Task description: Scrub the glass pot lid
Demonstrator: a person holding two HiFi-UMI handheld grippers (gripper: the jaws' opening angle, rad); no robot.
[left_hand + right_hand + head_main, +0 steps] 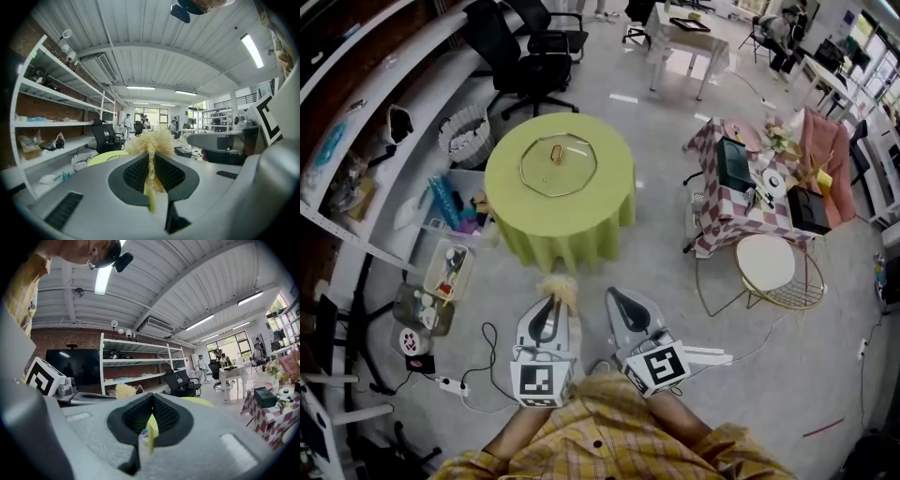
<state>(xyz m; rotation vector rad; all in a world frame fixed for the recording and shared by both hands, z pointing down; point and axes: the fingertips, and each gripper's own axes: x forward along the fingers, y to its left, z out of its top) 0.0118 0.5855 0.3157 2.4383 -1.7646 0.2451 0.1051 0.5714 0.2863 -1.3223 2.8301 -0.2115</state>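
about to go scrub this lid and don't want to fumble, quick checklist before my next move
1. Scrubber gripped: ok. The straw-coloured scrubber is clamped in the left gripper, with its tuft past the tips.
2. Right gripper free: ok. The right gripper has its jaws together with nothing between them.
3. Lid placement: ok. The glass pot lid lies flat with its knob up, near the middle of the green table.
4. Lid within reach: not ok. Both grippers are held close to the body, well short of the table.
5. Lid wet or soapy: cannot tell.
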